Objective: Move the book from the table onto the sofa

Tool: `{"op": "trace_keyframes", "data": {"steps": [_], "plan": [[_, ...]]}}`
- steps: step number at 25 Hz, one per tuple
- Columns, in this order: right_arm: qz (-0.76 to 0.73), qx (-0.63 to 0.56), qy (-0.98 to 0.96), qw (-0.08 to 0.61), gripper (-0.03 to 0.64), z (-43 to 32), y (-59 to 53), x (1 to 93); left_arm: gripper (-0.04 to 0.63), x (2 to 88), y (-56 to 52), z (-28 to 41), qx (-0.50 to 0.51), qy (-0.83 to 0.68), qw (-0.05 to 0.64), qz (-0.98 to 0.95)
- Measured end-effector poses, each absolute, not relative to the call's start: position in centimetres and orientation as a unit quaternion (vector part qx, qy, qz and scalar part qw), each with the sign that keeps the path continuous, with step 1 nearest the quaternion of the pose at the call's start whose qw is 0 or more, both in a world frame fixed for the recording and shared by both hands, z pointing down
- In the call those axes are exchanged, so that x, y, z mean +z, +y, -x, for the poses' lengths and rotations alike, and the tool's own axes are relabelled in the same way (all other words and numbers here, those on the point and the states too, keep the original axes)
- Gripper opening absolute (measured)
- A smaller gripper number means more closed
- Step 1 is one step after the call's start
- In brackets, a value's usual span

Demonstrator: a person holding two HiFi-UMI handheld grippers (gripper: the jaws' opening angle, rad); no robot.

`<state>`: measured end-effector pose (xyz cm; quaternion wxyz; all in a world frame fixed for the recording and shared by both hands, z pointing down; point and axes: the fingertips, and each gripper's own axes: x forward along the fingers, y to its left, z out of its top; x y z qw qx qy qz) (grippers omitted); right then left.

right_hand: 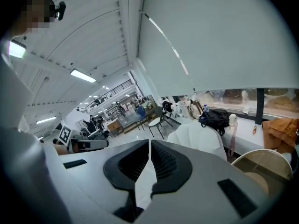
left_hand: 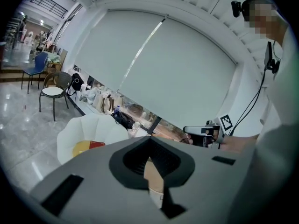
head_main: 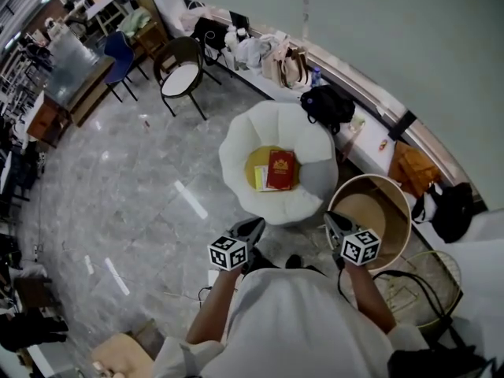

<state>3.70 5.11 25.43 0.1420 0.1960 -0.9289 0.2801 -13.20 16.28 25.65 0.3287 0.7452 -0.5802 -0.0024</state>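
A red book point(head_main: 281, 169) lies on a yellow cushion point(head_main: 258, 162) in the seat of the white round sofa point(head_main: 236, 144), on top of a paler thin book. Both grippers are held up close to the person's body, short of the sofa and apart from the book. The left gripper point(head_main: 253, 228) is shut with nothing in it, and so is the right gripper point(head_main: 332, 220). In the left gripper view the closed jaws point(left_hand: 150, 143) point past the sofa point(left_hand: 88, 125) and the book point(left_hand: 96, 144). The right gripper view shows its closed jaws point(right_hand: 149, 144) and the sofa point(right_hand: 196, 136).
A round wooden table point(head_main: 398, 211) with a raised rim stands right of the sofa, next to the right gripper. A black bag point(head_main: 327, 105), an orange bag point(head_main: 409, 168) and other bags line the window ledge. A dark chair point(head_main: 181, 73) stands far left; a wire basket point(head_main: 437, 290) lies at right.
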Motion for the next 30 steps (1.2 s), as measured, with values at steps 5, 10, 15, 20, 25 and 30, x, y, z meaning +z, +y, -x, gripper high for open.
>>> {"op": "trace_keyframes", "data": {"steps": [5, 10, 15, 20, 25, 30], "plan": [[-0.206, 0.264, -0.935, 0.119, 0.04, -3.6, 5.1, 22.8, 0.002, 24.1, 16.8, 14.6, 0.005, -0.582, 0.315, -0.75], [-0.223, 0.273, -0.93, 0.105, 0.04, -2.4, 5.7, 22.1, 0.002, 23.2, 17.6, 15.7, 0.005, -0.577, 0.312, -0.755], [-0.225, 0.267, -0.931, 0.103, 0.04, -1.1, 6.5, 21.6, 0.002, 23.0, 18.2, 16.6, 0.004, -0.573, 0.311, -0.758], [-0.234, 0.266, -0.929, 0.103, 0.04, -0.6, 7.2, 21.5, 0.002, 23.0, 18.5, 17.2, 0.009, -0.564, 0.311, -0.765], [-0.235, 0.263, -0.929, 0.109, 0.04, -0.2, 7.4, 21.5, 0.002, 23.1, 18.2, 17.4, 0.015, -0.554, 0.314, -0.771], [-0.233, 0.259, -0.931, 0.112, 0.04, 0.0, 7.1, 21.3, 0.002, 22.9, 17.5, 17.8, 0.017, -0.554, 0.312, -0.772]]}}
